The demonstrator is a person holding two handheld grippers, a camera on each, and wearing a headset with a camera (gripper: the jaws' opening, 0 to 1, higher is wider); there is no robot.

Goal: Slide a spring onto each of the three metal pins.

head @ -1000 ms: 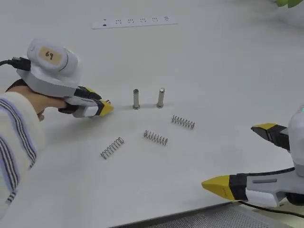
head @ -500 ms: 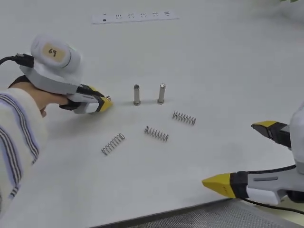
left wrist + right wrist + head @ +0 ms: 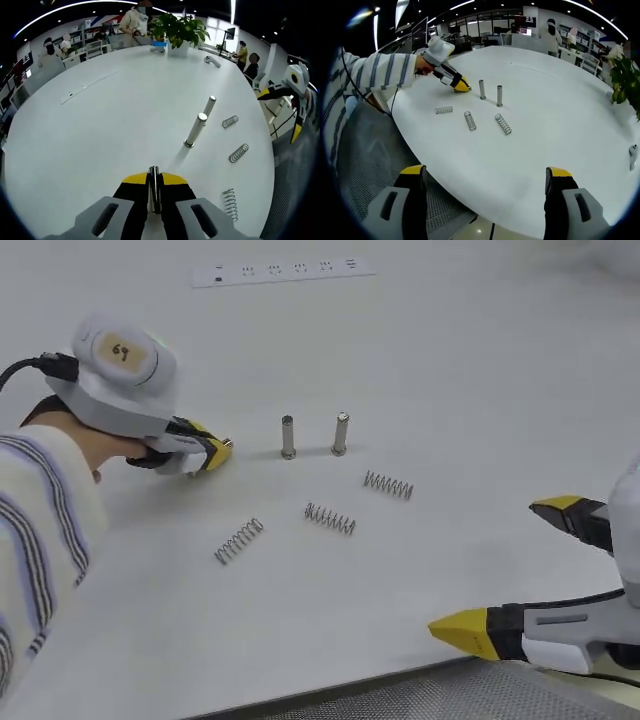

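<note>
**Third pin pinched, springs lying loose**

On the white table (image 3: 480, 370) stand the left pin (image 3: 288, 437) and the right pin (image 3: 340, 433), with a power strip (image 3: 284, 272) well beyond them. Nearer than these pins lie the left spring (image 3: 238, 541), middle spring (image 3: 329, 520) and right spring (image 3: 388, 485). Left of the pins, the left gripper (image 3: 222, 452) pinches the third pin (image 3: 154, 187). The right gripper (image 3: 485, 172) hangs spread wide, well nearer.

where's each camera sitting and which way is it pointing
Head view: on the person's head, looking down at the table; striped sleeve, left gripper and right gripper show.
Left gripper view: on the left gripper, facing along its jaws, shut on a pin.
Right gripper view: on the right gripper, facing across the table between open jaws; sleeve shows.
Shared: all show two standing pins and three springs.
</note>
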